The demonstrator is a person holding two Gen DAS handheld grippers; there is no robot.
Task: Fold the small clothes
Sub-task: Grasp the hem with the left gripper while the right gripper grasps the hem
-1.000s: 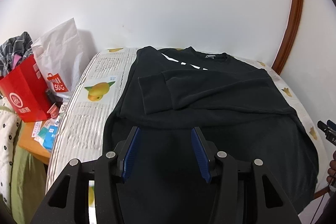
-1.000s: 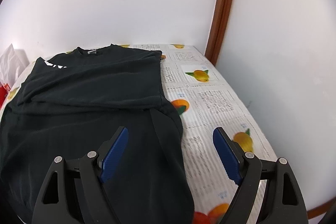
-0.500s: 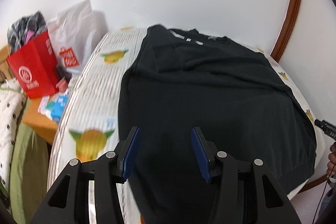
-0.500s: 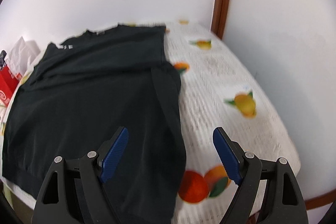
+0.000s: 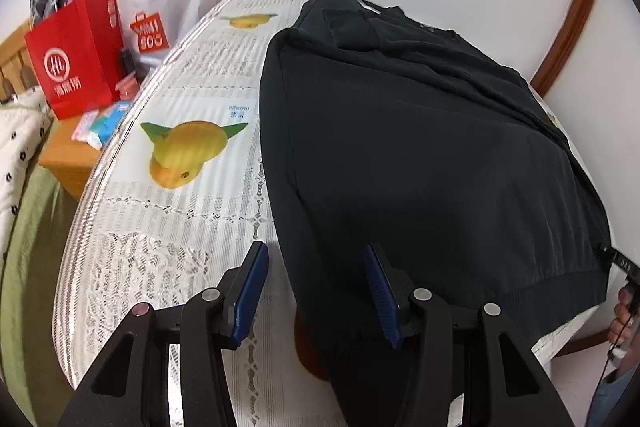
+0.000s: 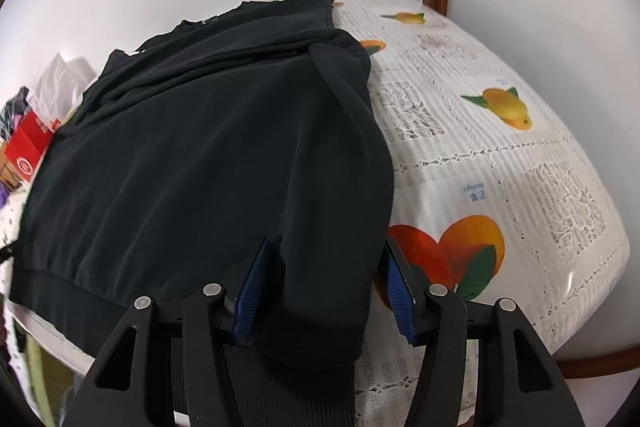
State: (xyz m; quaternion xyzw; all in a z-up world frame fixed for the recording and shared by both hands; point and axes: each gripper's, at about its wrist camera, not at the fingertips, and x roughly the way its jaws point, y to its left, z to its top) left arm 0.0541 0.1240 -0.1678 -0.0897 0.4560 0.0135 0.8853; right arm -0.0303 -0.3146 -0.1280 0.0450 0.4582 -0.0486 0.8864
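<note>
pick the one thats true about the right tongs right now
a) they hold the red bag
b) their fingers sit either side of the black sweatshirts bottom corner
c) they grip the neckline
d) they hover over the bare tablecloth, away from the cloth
b: in the right wrist view the right tongs are open, with the hem corner of the black sweatshirt bulging up between the two blue fingers, not yet pinched.
</note>
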